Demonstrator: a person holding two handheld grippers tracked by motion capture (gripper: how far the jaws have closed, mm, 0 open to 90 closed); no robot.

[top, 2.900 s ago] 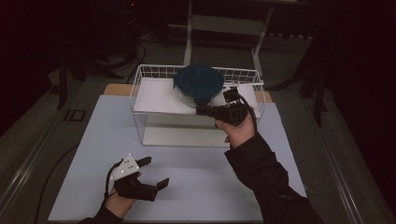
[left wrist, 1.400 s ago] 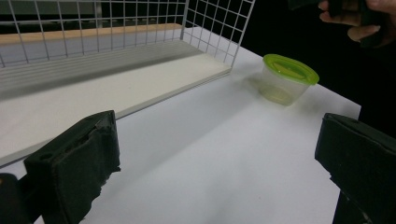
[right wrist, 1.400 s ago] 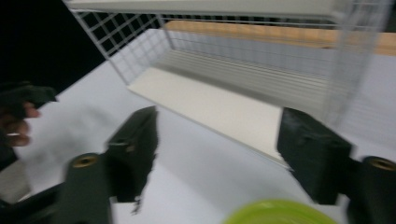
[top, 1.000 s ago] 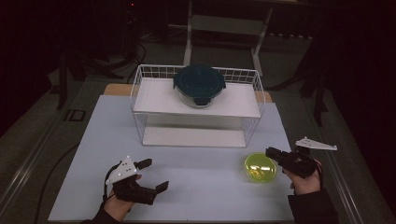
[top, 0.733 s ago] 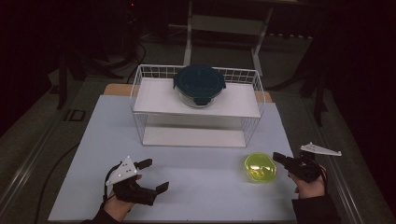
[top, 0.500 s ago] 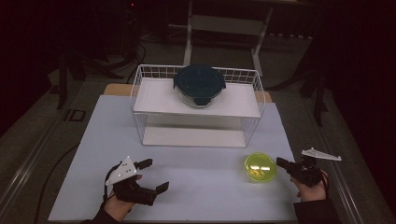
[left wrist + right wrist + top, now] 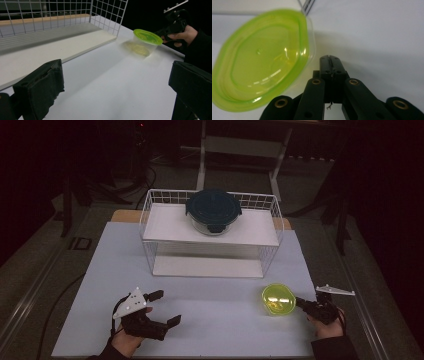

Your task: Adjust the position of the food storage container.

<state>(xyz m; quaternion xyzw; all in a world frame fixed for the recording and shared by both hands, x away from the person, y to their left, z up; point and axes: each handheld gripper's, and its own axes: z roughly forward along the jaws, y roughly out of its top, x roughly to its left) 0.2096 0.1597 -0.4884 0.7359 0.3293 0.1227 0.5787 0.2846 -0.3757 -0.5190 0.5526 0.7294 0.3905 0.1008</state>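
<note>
Two containers share the scene: a small clear plastic tub with a lime-green lid [image 7: 278,299] now stands on the white bench [image 7: 210,310], in front of the right end of the white wire rack [image 7: 150,220], while a glass bowl with a dark blue lid [image 7: 213,210] sits on the rack's upper shelf. A few seconds earlier the right gripper [image 7: 306,303] was up at the rack beside the dark-lidded bowl and no green-lidded tub was on the bench; since then the tub has appeared there and the hand has come down to the bench's right side. The right gripper's fingers [image 7: 329,65] are clenched on each other with nothing between them, their tips just beside the tub's wall but not gripping it, as the right gripper view shows; they have just been closing, on nothing. The tub looks settled and upright, its lid on. The left gripper [image 7: 161,309] rests near the front left of the bench, well apart from the tub, its fingers [image 7: 40,87] spread wide and empty. Judging from this, the setting-down of the tub looks done; the closed tips so near its side may mean a nudge or simply a withdrawal.
</note>
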